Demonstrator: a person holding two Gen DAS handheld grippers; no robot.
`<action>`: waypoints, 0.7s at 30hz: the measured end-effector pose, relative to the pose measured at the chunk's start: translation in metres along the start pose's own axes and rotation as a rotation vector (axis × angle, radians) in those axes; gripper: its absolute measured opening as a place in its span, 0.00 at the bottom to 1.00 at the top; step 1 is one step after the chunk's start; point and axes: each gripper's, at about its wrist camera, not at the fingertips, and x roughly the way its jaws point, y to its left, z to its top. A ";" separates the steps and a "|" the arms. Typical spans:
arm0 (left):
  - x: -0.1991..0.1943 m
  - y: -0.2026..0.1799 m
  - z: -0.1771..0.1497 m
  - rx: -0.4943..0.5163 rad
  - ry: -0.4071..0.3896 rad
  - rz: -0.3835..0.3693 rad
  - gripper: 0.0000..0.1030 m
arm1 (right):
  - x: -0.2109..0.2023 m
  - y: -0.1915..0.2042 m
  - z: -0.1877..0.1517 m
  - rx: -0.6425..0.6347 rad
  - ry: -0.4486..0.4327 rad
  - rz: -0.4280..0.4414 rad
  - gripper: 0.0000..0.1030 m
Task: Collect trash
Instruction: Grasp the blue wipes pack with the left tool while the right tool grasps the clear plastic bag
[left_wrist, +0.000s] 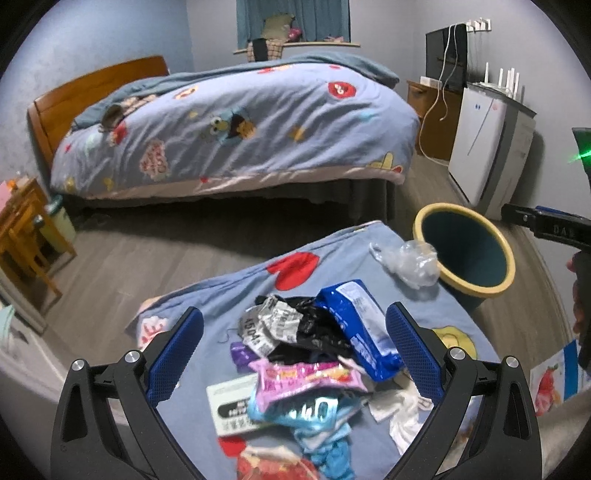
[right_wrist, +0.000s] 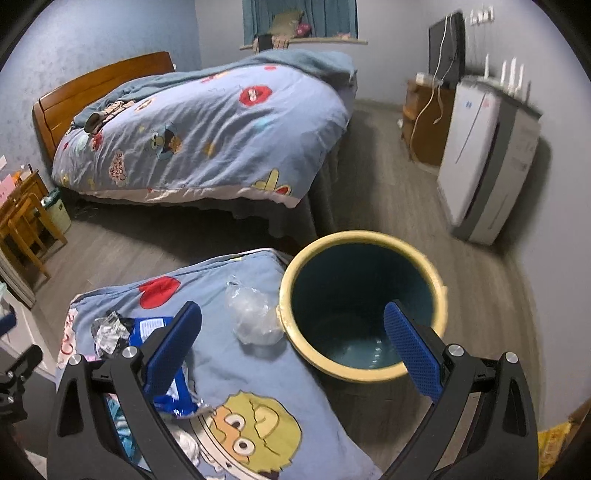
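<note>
A pile of trash lies on a blue cartoon bedspread (left_wrist: 229, 295): a blue wrapper (left_wrist: 364, 325), a black bag (left_wrist: 317, 328), a crumpled silver wrapper (left_wrist: 271, 325), a pink packet (left_wrist: 306, 378) and a white box (left_wrist: 231, 410). My left gripper (left_wrist: 295, 350) hangs open just above the pile, its fingers on either side. A crumpled clear plastic bag (left_wrist: 410, 262) (right_wrist: 255, 317) lies near the bed's corner beside a dark bin with a yellow rim (left_wrist: 465, 251) (right_wrist: 362, 299). My right gripper (right_wrist: 293, 347) is open and holds nothing, over the bed's edge and the bin's near rim.
A second bed (left_wrist: 236, 136) with a wooden headboard stands across the grey floor (left_wrist: 129, 254). A white appliance (left_wrist: 487, 147) and a wooden cabinet (left_wrist: 432, 114) line the right wall. A wooden chair (left_wrist: 26, 229) and a pale bin (left_wrist: 61, 225) are at the left.
</note>
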 end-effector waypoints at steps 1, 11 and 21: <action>0.010 0.001 0.000 0.006 0.010 -0.008 0.95 | 0.008 -0.002 0.001 0.008 0.013 0.005 0.94; 0.078 -0.027 -0.004 0.081 0.116 -0.058 0.93 | 0.102 0.010 0.004 -0.038 0.170 0.088 0.85; 0.136 -0.053 -0.012 0.082 0.231 -0.119 0.76 | 0.151 0.036 -0.009 -0.117 0.301 0.141 0.57</action>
